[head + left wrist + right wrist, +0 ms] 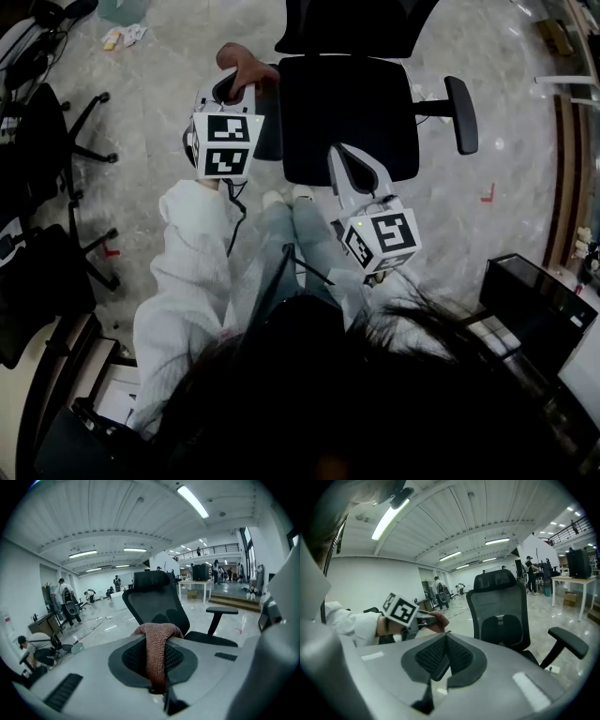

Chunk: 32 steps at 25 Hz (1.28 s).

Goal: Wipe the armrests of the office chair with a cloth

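Note:
A black office chair [347, 112] stands in front of me. Its right armrest [461, 112] is bare. The left armrest [269, 131] shows as a dark strip beside the seat. My left gripper [234, 86] is shut on a reddish-brown cloth [246, 66] at that armrest's far end. In the left gripper view the cloth [157, 653] hangs pinched between the jaws, with the backrest [157, 604] behind. My right gripper [349, 161] hovers over the seat's front edge, shut and holding nothing. The right gripper [446, 638] view shows the left gripper [423, 619] and the cloth [439, 620].
Other black chairs [56, 141] stand at the left. A black box [534, 300] sits at the lower right. The person's legs and shoes [291, 202] are close to the seat's front. Red tape [487, 195] marks the marble floor. People stand far off in the hall.

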Tool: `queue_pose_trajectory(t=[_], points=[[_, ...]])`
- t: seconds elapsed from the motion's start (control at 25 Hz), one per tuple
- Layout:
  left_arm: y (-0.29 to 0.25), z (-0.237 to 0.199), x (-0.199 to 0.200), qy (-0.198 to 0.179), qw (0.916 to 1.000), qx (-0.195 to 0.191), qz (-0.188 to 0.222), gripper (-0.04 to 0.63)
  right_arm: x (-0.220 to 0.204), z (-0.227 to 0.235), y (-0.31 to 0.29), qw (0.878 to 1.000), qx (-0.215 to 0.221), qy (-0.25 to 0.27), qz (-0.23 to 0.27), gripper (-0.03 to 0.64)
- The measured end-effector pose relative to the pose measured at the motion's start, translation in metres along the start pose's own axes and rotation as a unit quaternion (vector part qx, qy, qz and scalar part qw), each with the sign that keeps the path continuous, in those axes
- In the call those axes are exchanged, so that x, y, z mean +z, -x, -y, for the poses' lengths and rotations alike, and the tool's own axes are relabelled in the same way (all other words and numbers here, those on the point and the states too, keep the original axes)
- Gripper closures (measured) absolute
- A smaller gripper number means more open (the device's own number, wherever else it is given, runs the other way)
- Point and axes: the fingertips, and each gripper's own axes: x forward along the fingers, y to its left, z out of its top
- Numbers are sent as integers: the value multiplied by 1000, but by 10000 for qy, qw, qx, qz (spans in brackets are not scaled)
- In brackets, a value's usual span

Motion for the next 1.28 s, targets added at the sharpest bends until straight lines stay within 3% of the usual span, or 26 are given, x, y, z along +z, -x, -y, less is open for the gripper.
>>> queue_pose_trajectory(t=[0.2, 0.4, 0.56, 0.76, 1.16, 1.28], points=[[-85, 1, -26, -926, 9934, -61, -671, 571, -51, 17, 10, 9980, -178, -407, -455, 616], [-126, 36, -90, -1415, 9687, -660, -1929, 571, -73, 48, 17, 9943, -425, -799, -559, 617], [-122, 57, -110, -1409, 9635, -836, -2118, 571, -60, 62, 19, 9951, -479, -711, -487, 617], [-94, 76, -116, -1104, 9573, -1211, -2381, 571, -54, 60, 18, 9959, -386, -702, -428, 616], [0, 126, -145, -1027, 9490, -1503, -2573, 571, -22, 23, -5, 9982, 324, -405, -293, 616], [24, 137, -153, -939, 9499, -1496, -2577, 571, -13, 10, -10, 9979, 493, -336, -250, 617]])
